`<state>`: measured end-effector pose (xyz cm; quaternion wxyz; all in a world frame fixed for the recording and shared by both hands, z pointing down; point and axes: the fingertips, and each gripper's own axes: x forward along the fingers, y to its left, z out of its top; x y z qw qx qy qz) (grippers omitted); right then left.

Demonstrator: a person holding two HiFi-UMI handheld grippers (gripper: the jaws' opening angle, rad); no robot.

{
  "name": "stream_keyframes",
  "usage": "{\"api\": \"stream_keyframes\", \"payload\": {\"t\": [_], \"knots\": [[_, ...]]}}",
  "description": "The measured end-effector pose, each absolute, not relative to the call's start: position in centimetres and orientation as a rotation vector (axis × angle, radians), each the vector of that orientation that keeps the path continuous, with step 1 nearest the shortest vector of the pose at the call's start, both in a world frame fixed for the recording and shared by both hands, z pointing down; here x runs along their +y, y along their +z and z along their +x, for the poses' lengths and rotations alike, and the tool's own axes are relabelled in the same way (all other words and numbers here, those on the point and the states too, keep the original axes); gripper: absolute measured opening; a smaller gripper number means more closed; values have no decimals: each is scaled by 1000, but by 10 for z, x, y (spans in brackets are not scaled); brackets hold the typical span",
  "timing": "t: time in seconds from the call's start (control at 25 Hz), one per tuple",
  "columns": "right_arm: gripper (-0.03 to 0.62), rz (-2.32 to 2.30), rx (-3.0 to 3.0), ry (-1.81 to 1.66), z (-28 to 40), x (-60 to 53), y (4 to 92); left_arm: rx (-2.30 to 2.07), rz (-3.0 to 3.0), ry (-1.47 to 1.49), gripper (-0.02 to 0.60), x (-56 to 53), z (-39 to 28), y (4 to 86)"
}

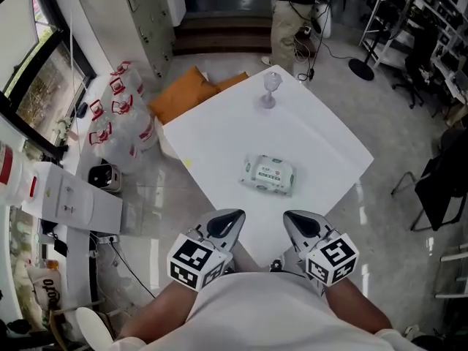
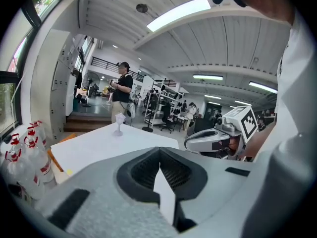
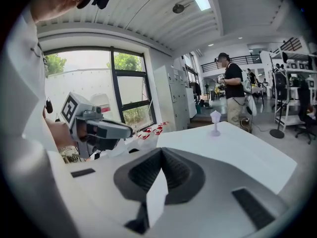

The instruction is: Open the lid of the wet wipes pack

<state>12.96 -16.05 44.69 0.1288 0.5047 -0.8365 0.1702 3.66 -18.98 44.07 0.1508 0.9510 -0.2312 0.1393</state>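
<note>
My left gripper (image 1: pixel 227 223) and right gripper (image 1: pixel 299 225) are both closed tight on nothing, side by side at the white table's (image 1: pixel 219 134) near corner. The wet wipes pack (image 1: pixel 268 175) lies flat ahead of both tips, untouched. A small goblet (image 1: pixel 270 91) stands well beyond it.

White table (image 1: pixel 219 134), wet wipes pack (image 1: pixel 268 174) flat near its middle, small clear goblet (image 1: pixel 270 91) upright near its far corner.

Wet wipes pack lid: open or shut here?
Shut, as far as the head view shows: the wet wipes pack lies flat on the table, no flap raised.
</note>
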Motion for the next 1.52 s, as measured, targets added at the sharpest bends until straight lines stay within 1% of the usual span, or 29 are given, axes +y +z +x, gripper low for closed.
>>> {"api": "stream_keyframes", "payload": {"t": [0.6, 1.12, 1.16, 1.52], "knots": [[6, 1433, -2505, 489, 153, -172, 449, -729, 2703, 466, 8, -191, 59, 441], [8, 1414, -2496, 425, 152, -178, 447, -731, 2696, 465, 8, -196, 60, 446], [20, 1412, -2497, 422, 152, -178, 447, -730, 2696, 465, 8, -196, 61, 446], [44, 1403, -2479, 397, 147, -183, 448, -738, 2686, 463, 8, -201, 54, 448]]}}
